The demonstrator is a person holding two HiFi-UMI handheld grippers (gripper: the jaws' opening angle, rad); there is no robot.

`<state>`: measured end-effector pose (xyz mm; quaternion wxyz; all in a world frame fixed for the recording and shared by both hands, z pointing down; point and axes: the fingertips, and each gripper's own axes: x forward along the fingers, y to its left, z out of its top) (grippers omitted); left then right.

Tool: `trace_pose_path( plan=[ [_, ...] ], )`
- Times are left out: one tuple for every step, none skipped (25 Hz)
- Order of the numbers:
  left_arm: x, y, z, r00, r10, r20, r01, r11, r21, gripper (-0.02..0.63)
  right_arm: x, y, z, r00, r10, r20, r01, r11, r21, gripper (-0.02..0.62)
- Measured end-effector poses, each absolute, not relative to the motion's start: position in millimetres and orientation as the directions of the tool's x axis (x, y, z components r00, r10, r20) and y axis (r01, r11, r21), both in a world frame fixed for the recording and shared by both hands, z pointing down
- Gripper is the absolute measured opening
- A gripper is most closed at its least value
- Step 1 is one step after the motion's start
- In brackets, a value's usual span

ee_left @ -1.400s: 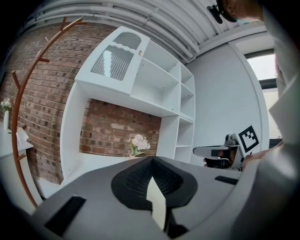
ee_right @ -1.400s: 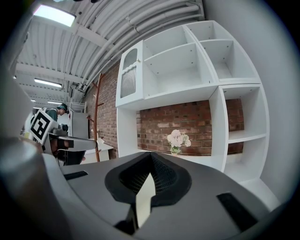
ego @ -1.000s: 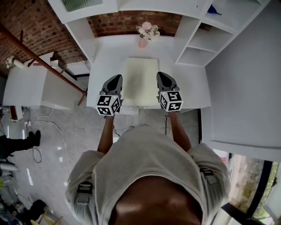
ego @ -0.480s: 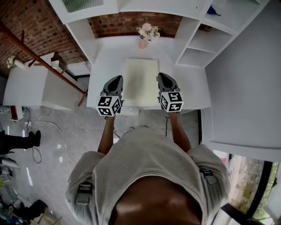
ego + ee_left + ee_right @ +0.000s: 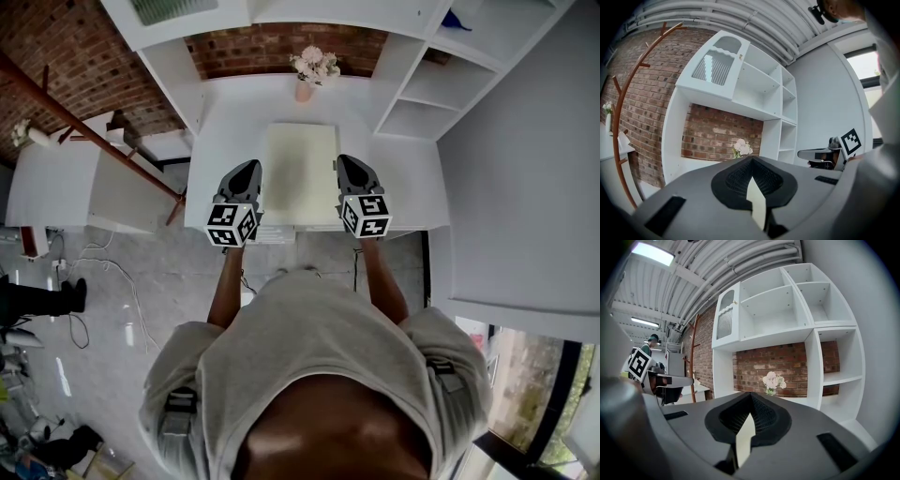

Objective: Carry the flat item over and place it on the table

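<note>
Hand-held grippers (image 5: 250, 167) (image 5: 345, 161) pinch flat panel (image 5: 300, 173), lengthwise toward flowers (image 5: 315, 64).

The board (image 5: 300, 173), a pale cream rectangle, thin and flat, lies level over the table (image 5: 225, 141), clamped at both long edges.

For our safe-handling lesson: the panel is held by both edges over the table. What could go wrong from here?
1. The left tongs and right tongs each pinch only a thin edge of the panel; it could tilt or slip if one releases first.
2. The vase stands beyond the panel's far edge on the table; pushing forward might knock it.
</note>
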<state>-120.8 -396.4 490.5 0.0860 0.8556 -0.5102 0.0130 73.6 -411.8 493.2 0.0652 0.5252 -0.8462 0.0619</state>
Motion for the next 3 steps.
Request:
trace_pose_path(
  plan=[
    [-121.2,-396.8,490.5,0.479,-0.871,0.11,-0.875,-0.465,0.135,0.012,73.2,-412.4,492.9,-0.44,-0.881,0.176,-0.897,0.441,-0.036,0.026],
    [-121.6,-397.2,490.6,0.48,-0.87,0.111,-0.875,-0.465,0.136,0.012,72.9,-413.0,492.7,-0.439,-0.881,0.176,-0.897,0.44,-0.035,0.026],
    [-121.8,-397.6,490.7,0.48,-0.87,0.111,-0.875,-0.465,0.137,0.012,72.6,-413.6,492.5,-0.439,-0.881,0.177,-0.897,0.44,-0.035,0.026]
  ],
)
